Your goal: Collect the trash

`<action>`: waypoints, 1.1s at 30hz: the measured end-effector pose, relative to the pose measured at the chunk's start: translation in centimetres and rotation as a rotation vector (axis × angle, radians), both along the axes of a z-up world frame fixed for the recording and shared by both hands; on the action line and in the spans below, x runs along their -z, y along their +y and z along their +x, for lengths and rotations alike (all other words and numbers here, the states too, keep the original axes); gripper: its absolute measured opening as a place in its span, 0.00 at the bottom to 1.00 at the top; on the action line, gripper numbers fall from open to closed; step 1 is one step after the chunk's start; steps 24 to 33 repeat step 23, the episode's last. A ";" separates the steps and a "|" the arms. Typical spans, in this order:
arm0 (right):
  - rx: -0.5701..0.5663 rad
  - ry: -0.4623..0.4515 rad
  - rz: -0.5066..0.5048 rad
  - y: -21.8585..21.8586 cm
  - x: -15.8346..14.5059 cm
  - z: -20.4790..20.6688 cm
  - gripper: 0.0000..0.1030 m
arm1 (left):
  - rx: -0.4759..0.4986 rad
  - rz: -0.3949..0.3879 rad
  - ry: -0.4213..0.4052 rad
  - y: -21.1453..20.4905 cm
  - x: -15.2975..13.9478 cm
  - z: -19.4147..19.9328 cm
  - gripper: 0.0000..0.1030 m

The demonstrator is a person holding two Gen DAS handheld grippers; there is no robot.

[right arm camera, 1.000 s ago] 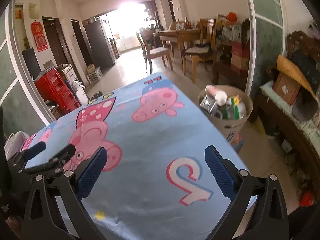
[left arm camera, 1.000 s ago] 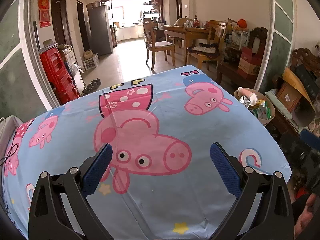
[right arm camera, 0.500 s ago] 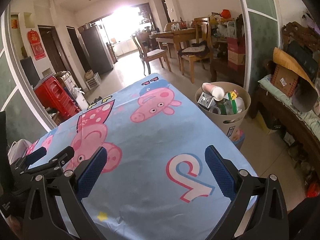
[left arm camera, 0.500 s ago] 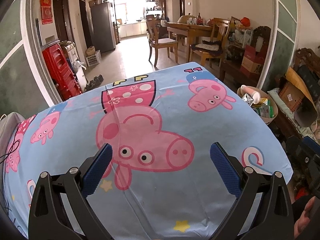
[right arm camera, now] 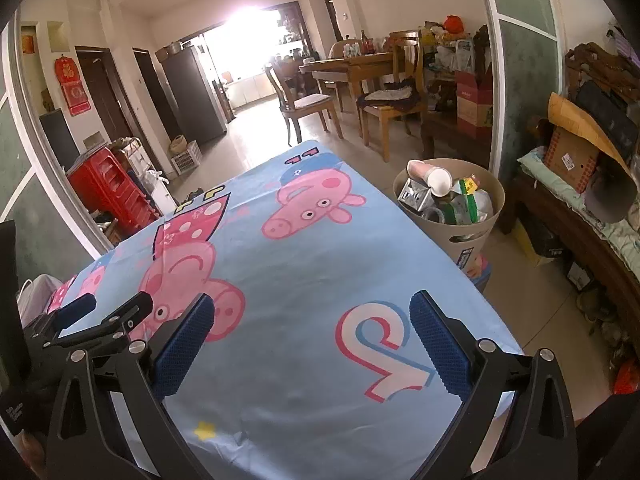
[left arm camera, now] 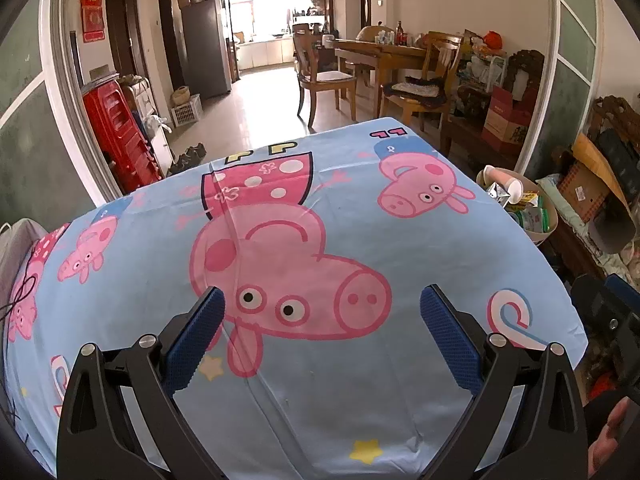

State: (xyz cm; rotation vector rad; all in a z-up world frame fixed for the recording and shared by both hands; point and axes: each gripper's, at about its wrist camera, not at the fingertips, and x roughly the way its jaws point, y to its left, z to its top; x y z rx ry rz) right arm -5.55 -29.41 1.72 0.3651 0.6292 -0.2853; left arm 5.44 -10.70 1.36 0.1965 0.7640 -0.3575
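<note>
Both grippers, left [left arm camera: 320, 328] and right [right arm camera: 310, 334], have risen, jaws spread and empty; table cloth [right arm camera: 304, 264] bare, waste bin [right arm camera: 472, 236] full: collection seems complete.

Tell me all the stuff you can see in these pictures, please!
tablecloth: one, light blue with pink cartoon pigs, covering the table in front
trash bin: one, beige, on the floor off the table's right side, full
paper cup: one, pink and white, lying on top of the bin's trash
wooden chairs: two, brown, by the dining table at the back
dining table: one, brown wood, far room, bottles on it
red plastic stack: one, left by the doorway
fridge: one, dark grey, back left
cardboard boxes: several, brown, far right
left gripper: black with blue pads, open, empty
right gripper: same, open, empty
</note>
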 end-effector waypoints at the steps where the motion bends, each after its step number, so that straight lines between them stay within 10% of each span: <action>1: 0.000 0.000 -0.001 0.0 0.0 0.0 0.92 | 0.002 -0.005 0.007 0.1 0.1 0.1 0.94; 33: -0.002 -0.014 -0.015 0.4 -0.1 0.0 0.92 | -0.012 -0.047 -0.044 1.2 -1.2 -0.5 0.94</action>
